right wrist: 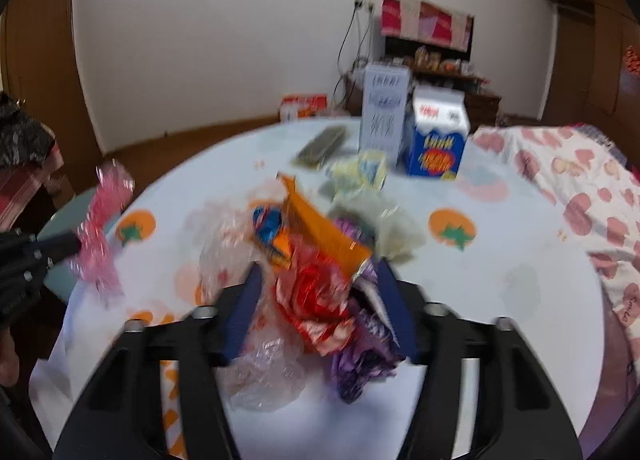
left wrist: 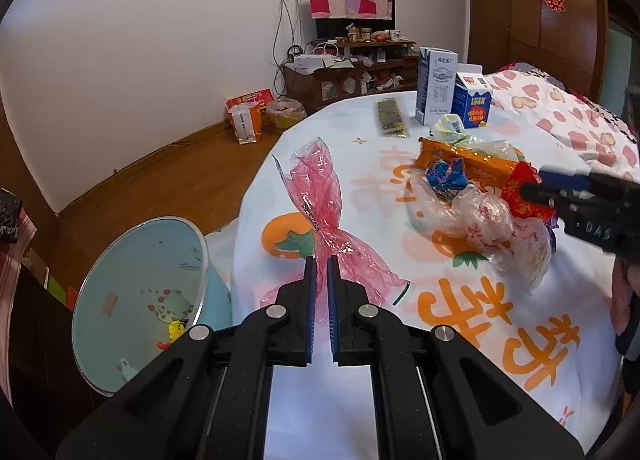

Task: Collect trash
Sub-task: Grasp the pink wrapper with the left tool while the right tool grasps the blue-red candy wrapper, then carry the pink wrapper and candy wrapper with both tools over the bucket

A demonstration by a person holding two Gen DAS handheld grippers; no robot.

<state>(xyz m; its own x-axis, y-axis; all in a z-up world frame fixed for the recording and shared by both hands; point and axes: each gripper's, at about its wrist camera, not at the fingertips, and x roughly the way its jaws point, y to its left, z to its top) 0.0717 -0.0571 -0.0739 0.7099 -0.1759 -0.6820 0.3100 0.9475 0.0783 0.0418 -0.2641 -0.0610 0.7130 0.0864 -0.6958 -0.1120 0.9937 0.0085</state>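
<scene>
Left claw (left wrist: 321,260) pinching crinkly pink cellophane (left wrist: 320,199), wrappers heaped (left wrist: 472,195)

On the table (left wrist: 440,400), a heap of wrappers (left wrist: 476,195) lies right of centre in the left wrist view, with 2 cartons (left wrist: 452,89) standing behind it toward the upper right and a flat packet (left wrist: 391,117) lying just left of them. A twisted plastic bag (left wrist: 320,215) sits left of the heap, clamped in the left gripper (left wrist: 321,280). The bin (left wrist: 140,300) stands off the table's edge at lower left, with scraps inside. The right gripper (right wrist: 320,292) straddles the heap's near side.
</scene>
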